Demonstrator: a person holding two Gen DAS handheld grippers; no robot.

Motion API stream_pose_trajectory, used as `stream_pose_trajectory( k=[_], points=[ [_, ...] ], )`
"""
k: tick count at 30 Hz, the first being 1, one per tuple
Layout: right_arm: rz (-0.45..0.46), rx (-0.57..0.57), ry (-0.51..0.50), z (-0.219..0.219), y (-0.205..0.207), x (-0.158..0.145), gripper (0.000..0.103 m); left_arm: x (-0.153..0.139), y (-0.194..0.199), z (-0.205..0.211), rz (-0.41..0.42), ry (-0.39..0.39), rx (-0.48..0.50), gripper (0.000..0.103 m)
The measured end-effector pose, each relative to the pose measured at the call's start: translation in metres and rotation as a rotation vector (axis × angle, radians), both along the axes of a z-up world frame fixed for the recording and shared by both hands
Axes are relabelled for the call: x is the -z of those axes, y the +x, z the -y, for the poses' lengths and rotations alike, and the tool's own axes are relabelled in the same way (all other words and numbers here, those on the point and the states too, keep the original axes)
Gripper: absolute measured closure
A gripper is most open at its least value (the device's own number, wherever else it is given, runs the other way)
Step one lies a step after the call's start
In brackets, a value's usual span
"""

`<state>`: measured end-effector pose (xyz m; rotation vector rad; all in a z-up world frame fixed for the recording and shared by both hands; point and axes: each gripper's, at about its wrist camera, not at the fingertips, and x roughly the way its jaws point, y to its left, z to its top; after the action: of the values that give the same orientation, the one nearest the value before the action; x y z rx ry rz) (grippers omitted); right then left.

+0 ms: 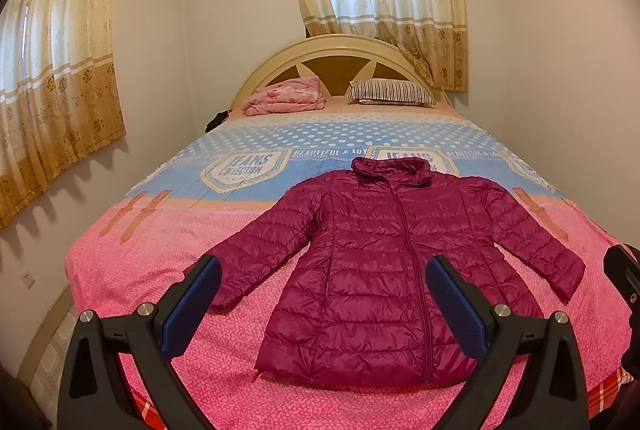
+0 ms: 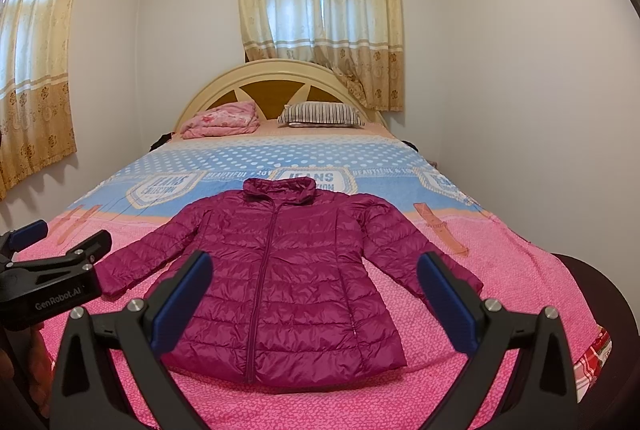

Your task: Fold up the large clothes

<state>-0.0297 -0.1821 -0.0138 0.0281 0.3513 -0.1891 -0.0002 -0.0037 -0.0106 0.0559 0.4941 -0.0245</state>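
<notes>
While both grippers hang apart over the bed's foot – left (image 1: 323,284), right (image 2: 315,280), jaws wide – jacket (image 2: 288,278) flat, zipped, sleeves spread on the bed (image 2: 516,270).

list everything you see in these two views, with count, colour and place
jacket: 1, magenta quilted, flat on the near end of the bed, zipped, sleeves spread
bedspread: 1, pink near end, blue dotted far end, covering the bed
headboard: 1, cream with brown panels, far end of the bed
folded blanket: 1, pink, far left by the headboard
pillow: 1, striped dark and white, far right by the headboard
curtains: 2 sets, beige and gold, one behind the headboard, one on the left wall
left gripper: 1, black with blue pads, open, above the near edge of the bed
right gripper: 1, black with blue pads, open, above the near edge of the bed
</notes>
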Motion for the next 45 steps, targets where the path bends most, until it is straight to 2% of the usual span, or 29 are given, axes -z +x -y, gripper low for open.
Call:
stream_pose_trajectory(
  k=[45],
  points=[
    [-0.006, 0.003, 0.014, 0.001, 0.005, 0.010, 0.000, 0.000, 0.002, 0.002, -0.001, -0.003, -0.001, 0.001]
  ],
)
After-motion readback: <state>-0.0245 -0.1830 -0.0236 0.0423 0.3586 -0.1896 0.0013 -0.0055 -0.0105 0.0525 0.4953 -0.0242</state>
